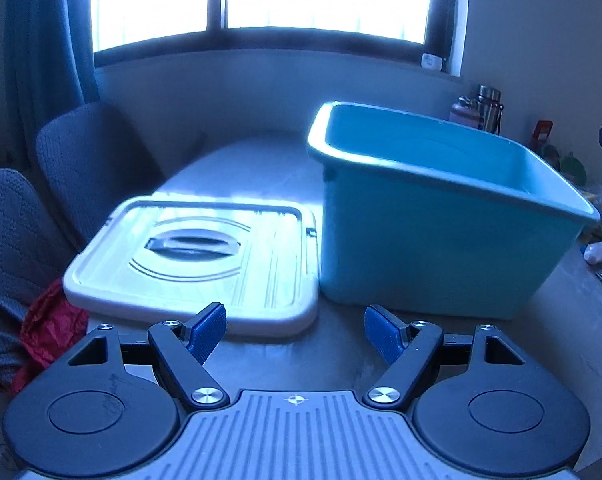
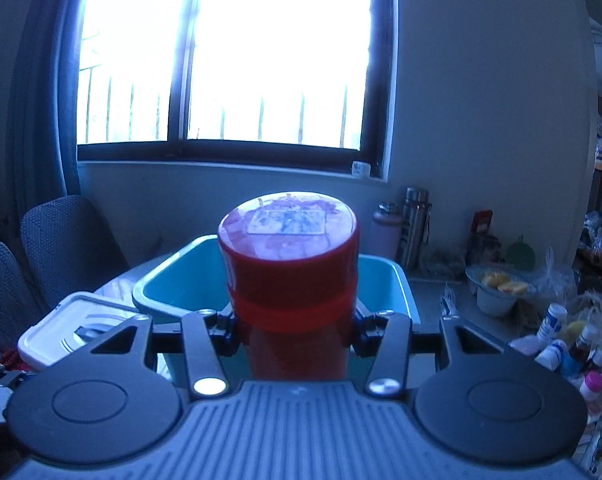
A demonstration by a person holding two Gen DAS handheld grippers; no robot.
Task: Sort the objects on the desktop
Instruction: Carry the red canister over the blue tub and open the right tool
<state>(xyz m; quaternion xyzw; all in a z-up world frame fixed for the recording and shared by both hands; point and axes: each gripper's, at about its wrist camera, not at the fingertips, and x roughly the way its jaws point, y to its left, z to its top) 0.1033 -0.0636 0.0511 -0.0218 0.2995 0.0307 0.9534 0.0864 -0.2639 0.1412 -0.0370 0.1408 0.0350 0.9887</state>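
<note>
Pinching a red cylindrical plastic jar, right gripper; left gripper spread, empty, facing teal rectangular bin beside ribbed white lid.

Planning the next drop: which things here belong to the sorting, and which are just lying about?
In the job:
red canister, held by right gripper
teal bin
white lid
left gripper, empty

Lying about:
flasks
bowl
chairs

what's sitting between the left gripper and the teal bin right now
Nothing. In the left wrist view, only bare tabletop lies between the open left gripper and the teal bin; the white lid sits off to the side.
</note>
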